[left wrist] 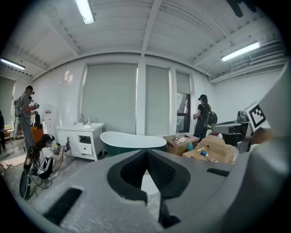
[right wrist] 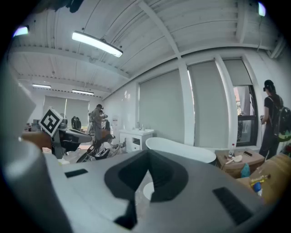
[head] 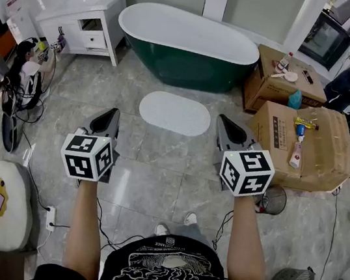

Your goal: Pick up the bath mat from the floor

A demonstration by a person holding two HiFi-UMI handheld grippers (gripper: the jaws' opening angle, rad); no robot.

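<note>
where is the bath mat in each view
Head view: the bath mat lies at centre, on the floor in front of the bathtub.
Left gripper view: low centre, a white patch seen through the gap in the shut left claw.
Right gripper view: low centre, a white patch seen through the shut right claw.
Shared landmark: the bathtub, beyond the mat.
</note>
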